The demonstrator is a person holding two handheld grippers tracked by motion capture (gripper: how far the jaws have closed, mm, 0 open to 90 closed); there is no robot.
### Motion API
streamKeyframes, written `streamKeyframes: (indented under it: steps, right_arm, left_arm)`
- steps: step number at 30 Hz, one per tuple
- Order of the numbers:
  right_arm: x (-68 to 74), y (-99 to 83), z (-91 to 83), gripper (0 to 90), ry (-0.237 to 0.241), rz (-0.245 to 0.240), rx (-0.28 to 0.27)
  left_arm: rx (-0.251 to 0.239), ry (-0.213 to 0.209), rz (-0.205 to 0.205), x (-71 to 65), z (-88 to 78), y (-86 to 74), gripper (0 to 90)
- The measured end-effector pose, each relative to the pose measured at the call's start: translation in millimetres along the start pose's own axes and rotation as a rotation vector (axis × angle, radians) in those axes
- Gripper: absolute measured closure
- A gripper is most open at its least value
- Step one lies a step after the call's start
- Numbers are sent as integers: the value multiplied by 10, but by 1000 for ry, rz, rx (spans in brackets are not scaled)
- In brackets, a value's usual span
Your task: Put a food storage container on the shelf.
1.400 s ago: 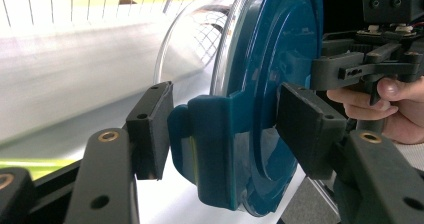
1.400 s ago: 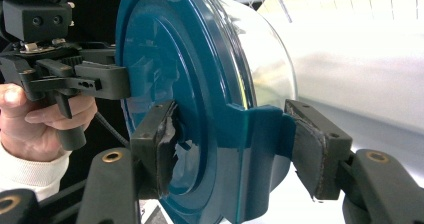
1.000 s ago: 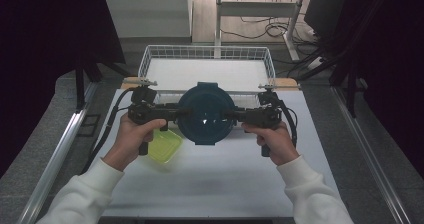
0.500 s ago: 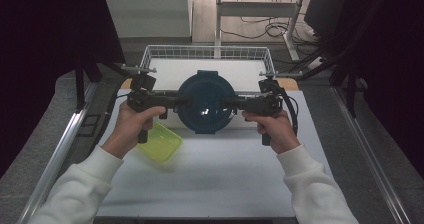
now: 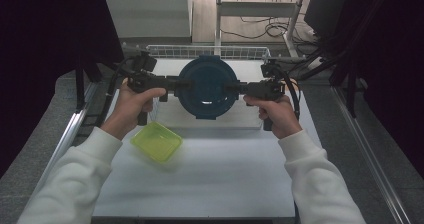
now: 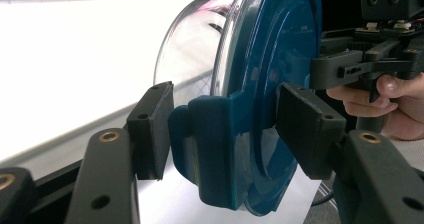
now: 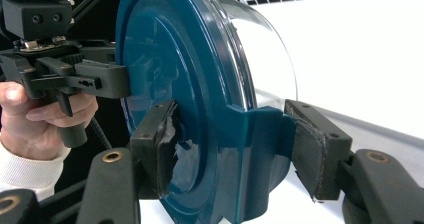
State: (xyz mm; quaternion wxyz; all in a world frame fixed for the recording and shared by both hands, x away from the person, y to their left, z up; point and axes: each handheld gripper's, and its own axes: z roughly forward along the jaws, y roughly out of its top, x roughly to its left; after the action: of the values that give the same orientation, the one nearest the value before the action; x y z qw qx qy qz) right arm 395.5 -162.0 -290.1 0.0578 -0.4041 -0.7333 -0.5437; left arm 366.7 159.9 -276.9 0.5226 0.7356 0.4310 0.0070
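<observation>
Clamping opposite latches, the left gripper point(image 5: 182, 83) and right gripper point(image 5: 231, 89) hold the blue-lidded clear container point(image 5: 207, 86) at upper centre, apparently lifted before the wire basket point(image 5: 210, 51); a green tray point(image 5: 157, 141) lies lower left.

**Open table in front, basket wall behind**

The white table point(image 5: 220, 174) lies bare across its near half — wide passage there. The green tray point(image 5: 157, 141) blocks the near left. At the far edge the wire basket point(image 5: 165, 51) bars the way — the lidded bowl point(image 5: 207, 88) hangs just before it.
</observation>
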Motion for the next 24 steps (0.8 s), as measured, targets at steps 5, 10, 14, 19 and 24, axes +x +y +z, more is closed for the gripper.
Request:
streamKeyframes:
  steps: [5, 10, 14, 19, 24]
  right_arm:
    - [-22, 150, 9, 401, -3, 3, 3]
    - [-64, 276, 38, 400, -12, 4, 8]
    - [-117, 374, 67, 400, -17, 4, 18]
    - [-203, 487, 115, 400, -33, 15, 29]
    - [-329, 572, 194, 400, -46, 29, 44]
  left_arm:
    - [-1, -4, -8, 41, 12, 142, 415]
    - [3, -10, -22, 124, 55, 255, 414]
    - [0, -17, -20, 202, 97, 329, 415]
    - [-4, -34, -44, 330, 193, 400, 414]
    - [-1, -45, -71, 483, 299, 446, 413]
